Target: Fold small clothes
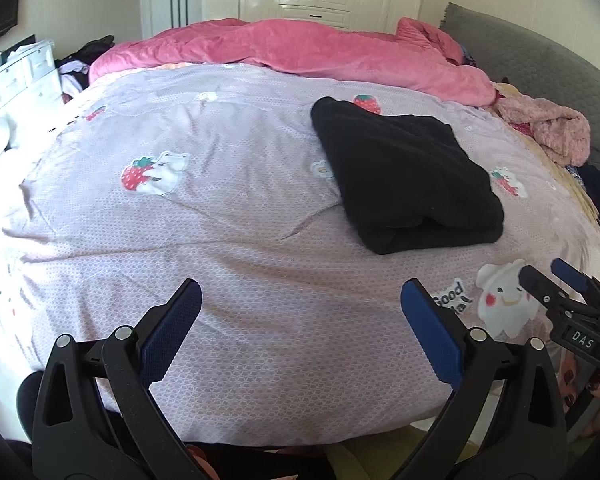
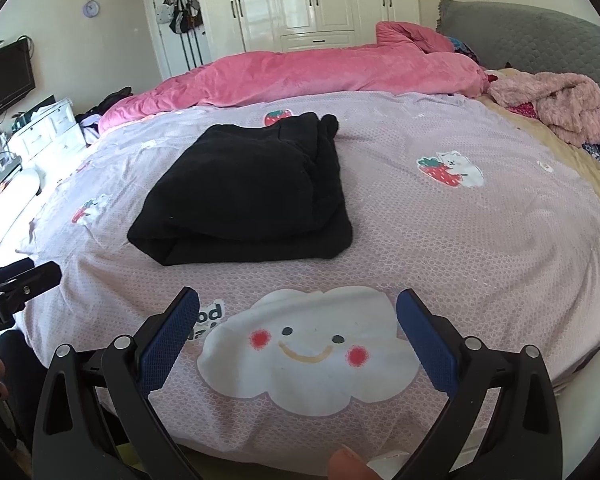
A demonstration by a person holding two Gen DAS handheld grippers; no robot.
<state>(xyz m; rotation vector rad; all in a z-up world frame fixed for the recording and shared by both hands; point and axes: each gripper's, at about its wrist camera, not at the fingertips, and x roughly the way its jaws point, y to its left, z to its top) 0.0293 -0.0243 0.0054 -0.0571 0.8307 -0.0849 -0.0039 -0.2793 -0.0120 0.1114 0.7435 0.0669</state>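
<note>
A black garment [image 1: 408, 176] lies folded in a compact rectangle on the lilac printed bedcover [image 1: 220, 216]; it also shows in the right wrist view [image 2: 248, 196]. My left gripper [image 1: 302, 300] is open and empty, low over the cover near the bed's front edge, well short of the garment. My right gripper [image 2: 298, 308] is open and empty, over the cloud print [image 2: 312, 352], in front of the garment. The right gripper also shows in the left wrist view [image 1: 548, 276] at the right edge. One finger of the left gripper shows in the right wrist view [image 2: 28, 280].
A pink duvet [image 1: 300, 52] is bunched along the far side of the bed. A fluffy pink garment [image 1: 552, 128] lies at the far right by the grey headboard [image 1: 540, 60]. White drawers [image 1: 24, 76] and clothes stand left. White wardrobes [image 2: 320, 0] line the back wall.
</note>
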